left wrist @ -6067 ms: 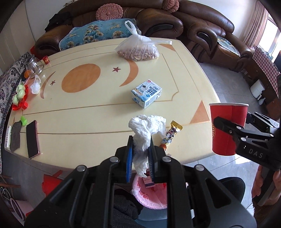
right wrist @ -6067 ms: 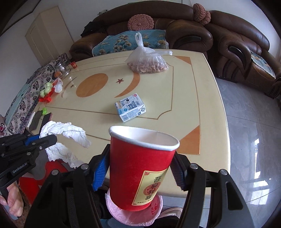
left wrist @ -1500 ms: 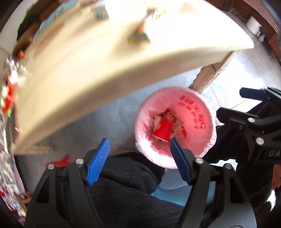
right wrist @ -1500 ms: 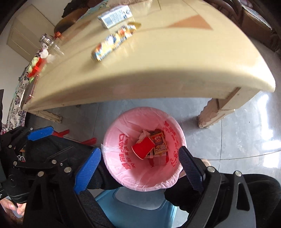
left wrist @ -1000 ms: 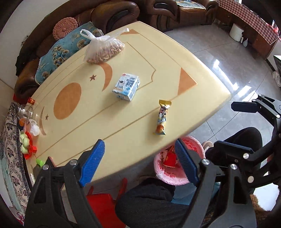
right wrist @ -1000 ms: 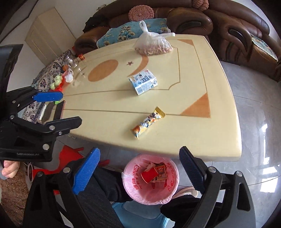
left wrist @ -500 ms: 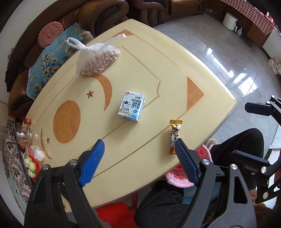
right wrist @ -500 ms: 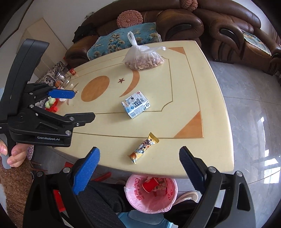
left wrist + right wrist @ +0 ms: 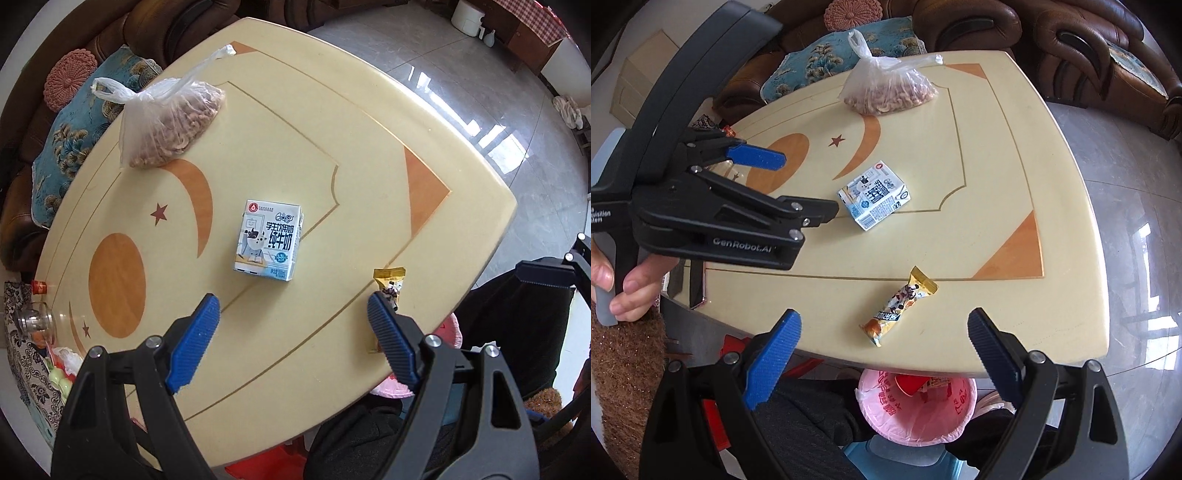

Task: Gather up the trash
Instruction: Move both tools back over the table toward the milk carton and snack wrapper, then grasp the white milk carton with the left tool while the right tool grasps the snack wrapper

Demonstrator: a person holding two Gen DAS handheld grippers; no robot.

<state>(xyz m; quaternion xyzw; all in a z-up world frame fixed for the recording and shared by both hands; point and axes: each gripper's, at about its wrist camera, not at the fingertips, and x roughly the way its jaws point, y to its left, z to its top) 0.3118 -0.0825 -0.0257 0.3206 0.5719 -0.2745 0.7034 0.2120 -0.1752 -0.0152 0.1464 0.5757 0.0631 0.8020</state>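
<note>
- Both grippers are back over the cream inlaid table (image 9: 332,122) after dumping the red cup into the pink-lined bin (image 9: 916,417).
- Left gripper (image 9: 291,343) and right gripper (image 9: 882,354): fingers apart, empty.
- Still to collect: blue-white milk carton (image 9: 267,240) mid-table, yellow snack wrapper (image 9: 899,306) by the near edge.
</note>
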